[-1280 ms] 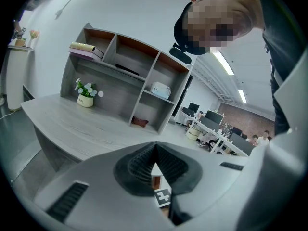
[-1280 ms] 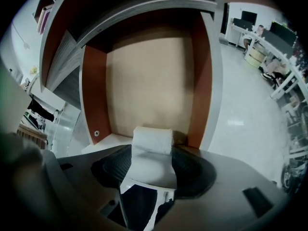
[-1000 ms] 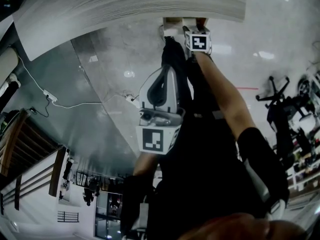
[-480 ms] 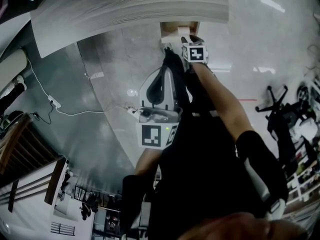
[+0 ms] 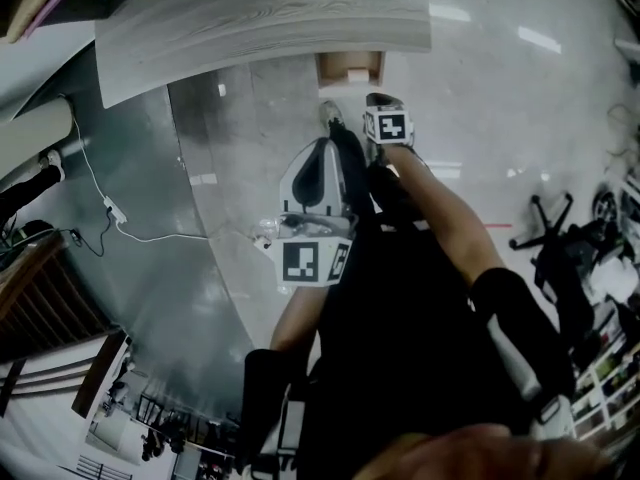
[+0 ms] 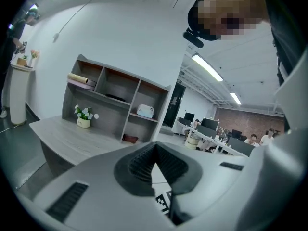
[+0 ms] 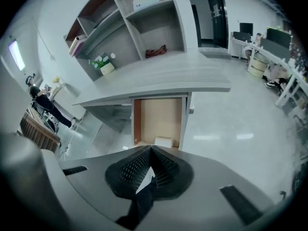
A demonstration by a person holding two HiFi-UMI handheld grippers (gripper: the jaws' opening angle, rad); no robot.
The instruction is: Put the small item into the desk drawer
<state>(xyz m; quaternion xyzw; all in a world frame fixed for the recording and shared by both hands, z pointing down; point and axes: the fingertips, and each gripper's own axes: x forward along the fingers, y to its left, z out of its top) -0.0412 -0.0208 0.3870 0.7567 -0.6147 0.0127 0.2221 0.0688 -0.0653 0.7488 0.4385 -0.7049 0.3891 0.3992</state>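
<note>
Small white item [image 7: 162, 142] inside open drawer [image 7: 161, 117]

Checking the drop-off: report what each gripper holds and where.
Nothing held. The right gripper has just closed its jaws on nothing; the left gripper is shut, empty.

floor [image 5: 520, 98]: glossy grey | wall [image 6: 130, 37]: white | furniture: grey shelf unit [image 6: 115, 105] | light: ceiling strips [image 6: 209, 67]

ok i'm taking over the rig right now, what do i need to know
Left gripper: jaws together, empty.
Right gripper: jaws have just been closing and now meet with nothing between them; it points down toward the drawer.
Small white item: lying inside the open desk drawer, at its near end.
Done: item is in the drawer.
Left: probably just push the drawer shut.
</note>
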